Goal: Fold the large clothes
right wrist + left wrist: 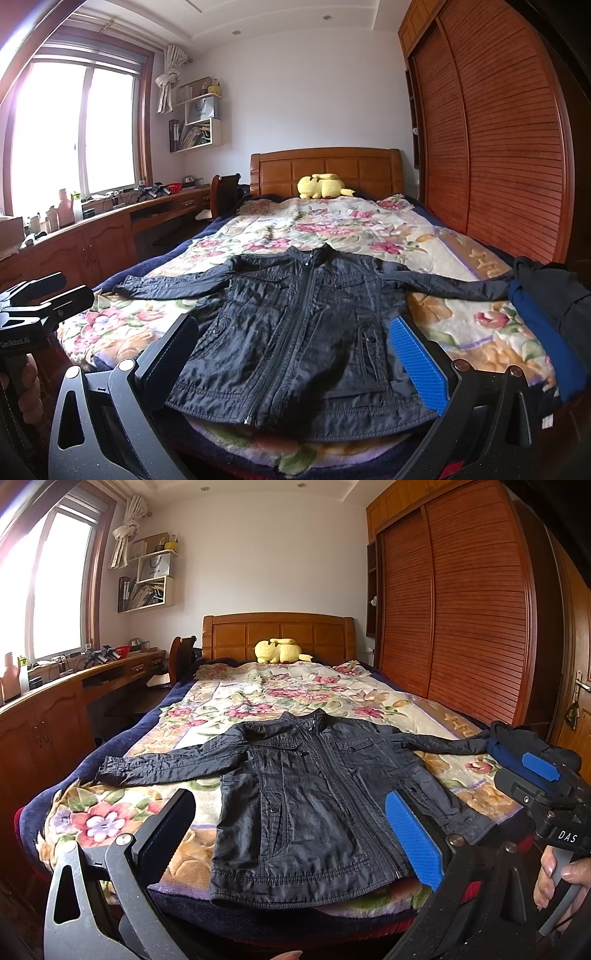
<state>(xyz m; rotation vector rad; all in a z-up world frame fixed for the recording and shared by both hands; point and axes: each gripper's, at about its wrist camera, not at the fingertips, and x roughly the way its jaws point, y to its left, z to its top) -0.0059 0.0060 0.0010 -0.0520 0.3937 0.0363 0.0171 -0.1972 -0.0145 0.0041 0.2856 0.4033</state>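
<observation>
Left wrist view shows my left gripper (291, 834) spread wide and empty, hovering above the hem of the dark jacket (314, 797) lying flat on the floral bedspread (110, 819). My right gripper (295, 358) likewise gapes empty over it. I judge the slick fabric may slip, or a pinch catch bedspread too.

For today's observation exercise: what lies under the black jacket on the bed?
Under the black jacket lies the floral blanket, over a dark blue cover. The jacket hides the blanket directly beneath it.
</observation>
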